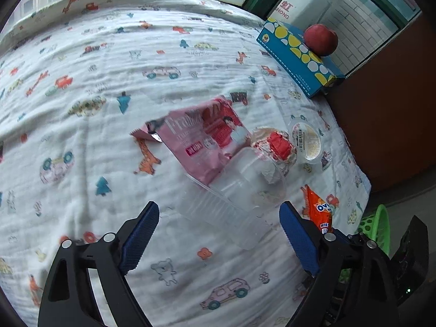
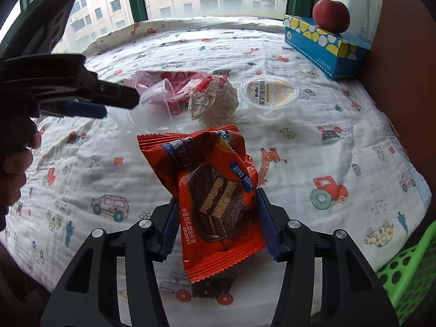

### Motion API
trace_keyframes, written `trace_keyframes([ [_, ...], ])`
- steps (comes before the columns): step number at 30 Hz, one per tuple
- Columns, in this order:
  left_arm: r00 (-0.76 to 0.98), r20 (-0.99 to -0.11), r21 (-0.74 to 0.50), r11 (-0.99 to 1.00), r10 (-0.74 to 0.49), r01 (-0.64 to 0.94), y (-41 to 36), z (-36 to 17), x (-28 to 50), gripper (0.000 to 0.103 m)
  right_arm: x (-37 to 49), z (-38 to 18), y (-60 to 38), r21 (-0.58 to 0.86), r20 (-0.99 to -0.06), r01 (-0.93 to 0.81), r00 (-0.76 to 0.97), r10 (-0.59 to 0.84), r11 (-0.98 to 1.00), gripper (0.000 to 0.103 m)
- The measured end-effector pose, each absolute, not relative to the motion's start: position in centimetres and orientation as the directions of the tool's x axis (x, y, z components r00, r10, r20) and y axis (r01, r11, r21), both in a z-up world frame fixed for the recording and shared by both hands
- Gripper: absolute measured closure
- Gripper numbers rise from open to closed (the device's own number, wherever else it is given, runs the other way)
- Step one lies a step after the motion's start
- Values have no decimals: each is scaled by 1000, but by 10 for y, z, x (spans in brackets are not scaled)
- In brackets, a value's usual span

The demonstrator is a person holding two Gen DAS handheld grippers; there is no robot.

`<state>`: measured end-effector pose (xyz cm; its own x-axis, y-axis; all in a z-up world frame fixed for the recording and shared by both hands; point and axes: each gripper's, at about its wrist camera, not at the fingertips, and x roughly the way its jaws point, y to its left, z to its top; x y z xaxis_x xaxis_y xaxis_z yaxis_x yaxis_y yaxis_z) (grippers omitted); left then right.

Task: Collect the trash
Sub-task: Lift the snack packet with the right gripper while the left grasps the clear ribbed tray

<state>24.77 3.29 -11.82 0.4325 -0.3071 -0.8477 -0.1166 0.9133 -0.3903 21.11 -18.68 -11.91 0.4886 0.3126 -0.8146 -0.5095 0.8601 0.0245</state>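
My left gripper (image 1: 218, 212) is open, its jaws on either side of a clear plastic cup (image 1: 239, 190) lying on its side on the printed cloth. Behind the cup lie a pink wrapper (image 1: 196, 141), a crumpled paper ball (image 1: 275, 147) and a small lidded pudding cup (image 1: 306, 141). My right gripper (image 2: 215, 212) is shut on an orange cake wrapper (image 2: 212, 190), held above the cloth. The left gripper (image 2: 90, 100) also shows in the right wrist view, near the clear cup (image 2: 160, 95), paper ball (image 2: 214, 100) and pudding cup (image 2: 269, 92).
A blue tissue box (image 2: 324, 46) with a red apple (image 2: 331, 16) on it stands at the back right. A green plastic basket (image 2: 408, 267) sits off the table's right edge. A brown wall (image 1: 381, 122) borders the right side.
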Motion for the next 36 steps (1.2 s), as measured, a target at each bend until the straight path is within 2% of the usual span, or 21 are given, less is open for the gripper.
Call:
trace_keyframes([
  [13, 415, -841, -450, 874, -346, -185, 17, -137, 246, 32, 182, -91, -207, 53, -768, -471, 544, 338, 881, 53],
  [16, 412, -844, -450, 872, -344, -192, 16, -137, 242, 38, 176, -90, -209, 53, -764, -467, 551, 337, 883, 53],
  [21, 414, -847, -421, 896, -332, -142, 15, -129, 233, 59, 169, -89, -213, 60, -758, -460, 557, 341, 886, 53],
  [25, 415, -862, -365, 924, -291, -110, 20, -122, 222, 69, 163, -88, -216, 75, -751, -452, 561, 349, 889, 53],
  [31, 428, -874, -296, 950, -228, -98, 38, -115, 202, 69, 154, -83, -218, 94, -736, -442, 572, 361, 892, 53],
  [36, 441, -865, -313, 945, -240, -100, 57, -110, 182, 69, 142, -78, -222, 111, -724, -423, 586, 365, 899, 53],
])
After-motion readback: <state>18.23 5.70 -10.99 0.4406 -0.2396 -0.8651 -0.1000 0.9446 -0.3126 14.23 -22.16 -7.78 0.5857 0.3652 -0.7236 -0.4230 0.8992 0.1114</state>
